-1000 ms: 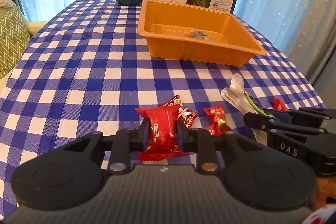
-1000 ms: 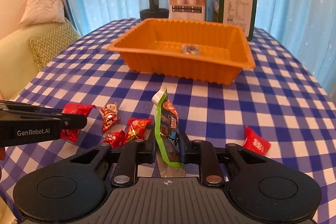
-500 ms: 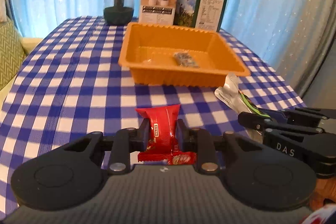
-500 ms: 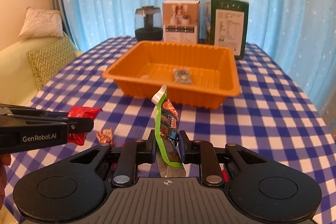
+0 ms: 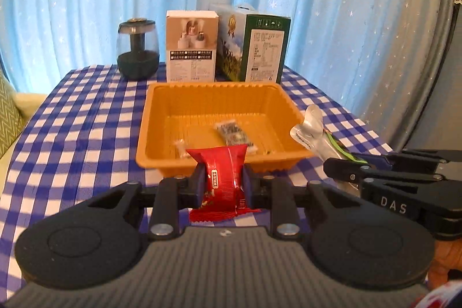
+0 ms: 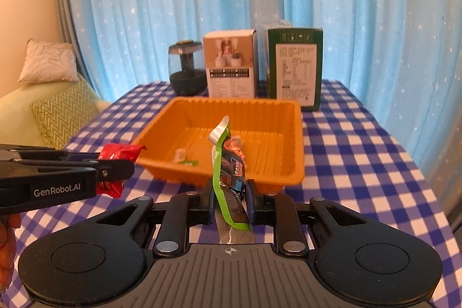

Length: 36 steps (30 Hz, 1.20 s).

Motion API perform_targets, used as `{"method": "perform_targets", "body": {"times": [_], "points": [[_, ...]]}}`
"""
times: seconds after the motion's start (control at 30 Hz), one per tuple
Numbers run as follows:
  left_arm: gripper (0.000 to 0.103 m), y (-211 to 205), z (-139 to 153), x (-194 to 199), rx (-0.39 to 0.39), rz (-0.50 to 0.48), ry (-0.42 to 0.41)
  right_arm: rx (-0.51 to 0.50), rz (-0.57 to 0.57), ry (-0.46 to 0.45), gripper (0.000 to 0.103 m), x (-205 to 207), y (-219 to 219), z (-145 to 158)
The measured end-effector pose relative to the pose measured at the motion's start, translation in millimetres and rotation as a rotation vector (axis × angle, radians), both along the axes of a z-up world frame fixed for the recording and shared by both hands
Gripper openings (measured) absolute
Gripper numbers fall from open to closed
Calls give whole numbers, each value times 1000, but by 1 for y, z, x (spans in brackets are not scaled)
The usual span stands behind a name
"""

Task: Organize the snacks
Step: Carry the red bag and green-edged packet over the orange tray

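Left gripper (image 5: 223,184) jaws pinched red snack packet (image 5: 223,172), right gripper (image 6: 229,197) jaws the green-edged pouch (image 6: 228,163), both short of orange tray (image 5: 144,140) near rim; early release risked worktop drops.

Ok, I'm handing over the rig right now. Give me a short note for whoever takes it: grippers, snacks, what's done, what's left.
Left gripper: jaws shut on the red snack packet, held off the table just short of the orange tray.
Right gripper: jaws shut on the green-edged snack pouch, also just in front of the tray.
Done: a small dark packet and a clear wrapped piece already lie in the tray.
Left: carry both held snacks over the tray's near rim and release them. Whether any snacks remain on the checked tablecloth cannot be seen now; check below the grippers.
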<state>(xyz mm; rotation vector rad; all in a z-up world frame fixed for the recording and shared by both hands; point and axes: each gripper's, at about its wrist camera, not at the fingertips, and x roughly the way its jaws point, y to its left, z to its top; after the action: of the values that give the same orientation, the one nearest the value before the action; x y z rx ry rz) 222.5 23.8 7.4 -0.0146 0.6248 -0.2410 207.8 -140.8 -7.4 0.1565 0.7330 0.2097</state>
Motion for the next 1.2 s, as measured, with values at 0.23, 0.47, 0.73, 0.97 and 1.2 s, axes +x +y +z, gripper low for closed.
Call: {"method": "perform_targets", "body": {"times": [0.23,0.47,0.73,0.97,1.2], "points": [[24,-1,8,22,-12,-1,-18,31,-18,-11,21,25,-10,7],[24,4,12,49,-38,17,-28,52,-50,-12,21,57,-18,5],[24,5,4,78,-69,28,-2,81,-102,8,21,90,-31,-6],[24,6,-2,102,-71,41,5,90,-106,44,21,116,-32,-21],[24,10,-12,125,-79,55,33,76,-73,76,21,132,-25,-36]]}}
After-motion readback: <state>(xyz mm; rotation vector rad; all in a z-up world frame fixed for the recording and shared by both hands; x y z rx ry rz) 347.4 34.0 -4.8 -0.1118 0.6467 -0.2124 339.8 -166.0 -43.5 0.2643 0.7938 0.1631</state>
